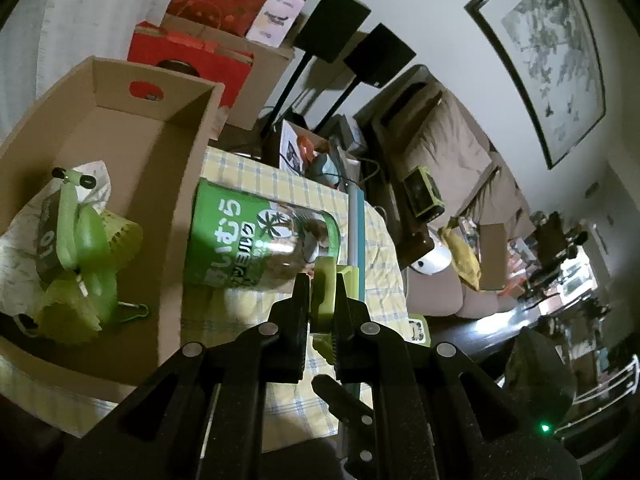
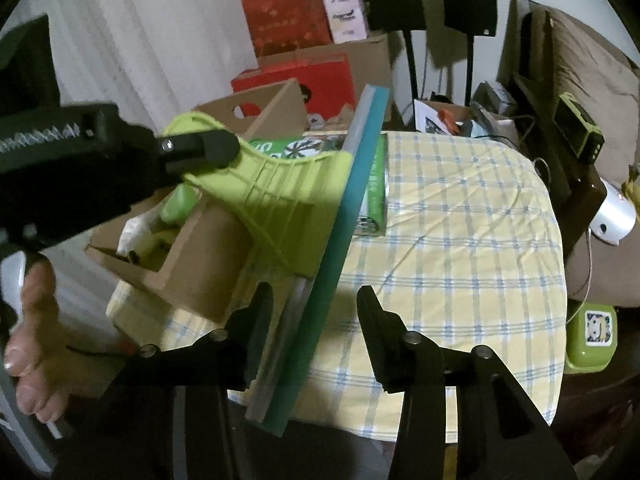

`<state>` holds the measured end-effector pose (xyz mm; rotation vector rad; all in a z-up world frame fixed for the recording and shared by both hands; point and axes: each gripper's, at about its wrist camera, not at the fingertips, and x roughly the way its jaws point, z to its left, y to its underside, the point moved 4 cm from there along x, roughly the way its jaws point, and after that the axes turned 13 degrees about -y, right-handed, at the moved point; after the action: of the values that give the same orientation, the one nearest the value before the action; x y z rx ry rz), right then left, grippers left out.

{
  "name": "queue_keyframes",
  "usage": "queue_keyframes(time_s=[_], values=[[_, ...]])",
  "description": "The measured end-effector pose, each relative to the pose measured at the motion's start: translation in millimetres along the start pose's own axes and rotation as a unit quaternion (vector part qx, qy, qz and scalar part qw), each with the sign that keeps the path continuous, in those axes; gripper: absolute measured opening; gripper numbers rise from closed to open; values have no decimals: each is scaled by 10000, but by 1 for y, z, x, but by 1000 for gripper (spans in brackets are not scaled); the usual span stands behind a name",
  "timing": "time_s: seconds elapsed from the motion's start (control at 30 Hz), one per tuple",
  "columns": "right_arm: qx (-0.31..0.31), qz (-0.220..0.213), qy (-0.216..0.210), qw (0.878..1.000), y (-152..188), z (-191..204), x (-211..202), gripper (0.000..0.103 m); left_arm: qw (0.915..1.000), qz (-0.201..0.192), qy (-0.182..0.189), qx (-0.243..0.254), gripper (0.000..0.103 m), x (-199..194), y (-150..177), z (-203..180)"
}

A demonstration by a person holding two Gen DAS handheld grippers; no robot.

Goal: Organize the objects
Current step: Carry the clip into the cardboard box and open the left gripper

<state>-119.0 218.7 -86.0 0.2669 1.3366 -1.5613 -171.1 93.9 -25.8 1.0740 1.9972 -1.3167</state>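
Now one squeegee (image 2: 320,216) clenched in left tongs (image 1: 323,284), right tongs (image 2: 316,300) released, one box (image 1: 120,128).

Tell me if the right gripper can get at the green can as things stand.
Probably not directly: the squeegee, held by the left gripper, hangs between the open right gripper and the can.

We record a lime-green squeegee handle (image 2: 280,196) bearing a teal blade (image 2: 344,216). We note the tablecloth (image 2: 460,240) is pale yellow, checked with blue and white lines. The box (image 1: 132,128) is plain brown cardboard. The can (image 1: 240,236) is green with white lettering. Both grippers (image 1: 322,280) (image 2: 316,304) are black.
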Motion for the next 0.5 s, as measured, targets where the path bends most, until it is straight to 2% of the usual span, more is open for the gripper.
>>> queue_keyframes(time_s=[0.07, 0.27, 0.5], values=[[-99, 29, -34, 9999, -5, 5, 4, 28, 10000, -46, -13, -23, 9, -5, -3, 4], [-382, 38, -35, 9993, -23, 24, 12, 27, 9996, -212, -52, -202, 9, -19, -22, 23], [-648, 103, -182, 9977, -60, 53, 32, 26, 9981, -390, -225, -423, 9, -35, -51, 56]])
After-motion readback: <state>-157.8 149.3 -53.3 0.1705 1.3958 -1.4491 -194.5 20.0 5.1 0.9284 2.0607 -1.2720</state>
